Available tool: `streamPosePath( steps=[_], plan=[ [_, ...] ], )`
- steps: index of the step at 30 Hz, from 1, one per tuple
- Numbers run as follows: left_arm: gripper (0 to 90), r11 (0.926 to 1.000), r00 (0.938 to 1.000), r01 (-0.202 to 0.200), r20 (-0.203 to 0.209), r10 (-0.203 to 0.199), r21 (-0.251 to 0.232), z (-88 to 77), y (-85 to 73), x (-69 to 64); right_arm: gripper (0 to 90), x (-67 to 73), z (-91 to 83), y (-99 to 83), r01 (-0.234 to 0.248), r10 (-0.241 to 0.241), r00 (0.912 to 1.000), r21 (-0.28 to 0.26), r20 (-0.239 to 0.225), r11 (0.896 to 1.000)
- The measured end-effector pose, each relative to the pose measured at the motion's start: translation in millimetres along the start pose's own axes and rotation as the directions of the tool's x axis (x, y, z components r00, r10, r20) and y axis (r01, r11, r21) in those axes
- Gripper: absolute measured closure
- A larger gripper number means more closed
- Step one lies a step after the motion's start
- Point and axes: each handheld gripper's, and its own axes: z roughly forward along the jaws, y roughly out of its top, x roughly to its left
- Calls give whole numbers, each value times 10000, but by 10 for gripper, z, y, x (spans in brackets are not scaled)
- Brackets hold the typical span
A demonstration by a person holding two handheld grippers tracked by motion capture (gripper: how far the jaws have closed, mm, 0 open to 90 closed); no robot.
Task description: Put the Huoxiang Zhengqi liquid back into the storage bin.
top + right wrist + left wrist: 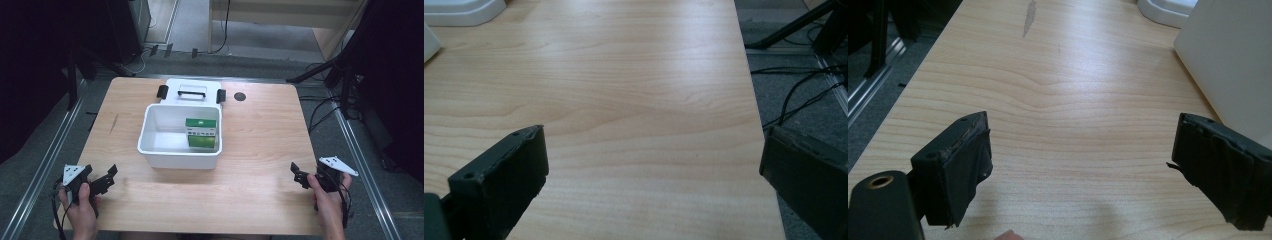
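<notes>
Pale wood-grain laminate covers the rectangular table [260,150], and both claws rest low over its near edge with nothing between their jaws. At the near left corner, the left claw [106,178], a black two-jaw tool with a grey three-cornered plate on top, is held in the person's left hand [80,207]; its jaws stand wide apart, released, and the left gripper view looks along them [1078,170] at bare tabletop. Ahead of this claw and off to its right sits the white rectangular plastic storage bin [180,152], open at the top; one of its plain white walls [1233,65] rises just beyond the right-hand jaw in the left gripper view. Inside the bin, against the side farther from the left claw, a green-and-white cardboard carton [201,133] stands upright. Behind the bin, farther still from both claws, lies the white plastic lid with black clips and a handle [192,92], flat on the table and touching the bin's back rim. At the near right edge, the right claw [300,176] is held in the person's right hand [327,205], likewise released, its jaws spread wide [654,185] over empty wood, with the bin well ahead and to its left. A small dark round disc [240,96] is set in the tabletop beside the lid, far ahead of the right claw.
</notes>
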Motion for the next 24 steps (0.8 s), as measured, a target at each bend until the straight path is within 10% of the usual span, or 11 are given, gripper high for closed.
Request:
streamPosePath(
  steps=[24],
  plan=[
    [96, 10000, 10000, -9, -16, 9, 19, 3, -1, -1, 0, -99, -293, -438, 189, -173, 9989, -347, 442, 9992]
  ],
)
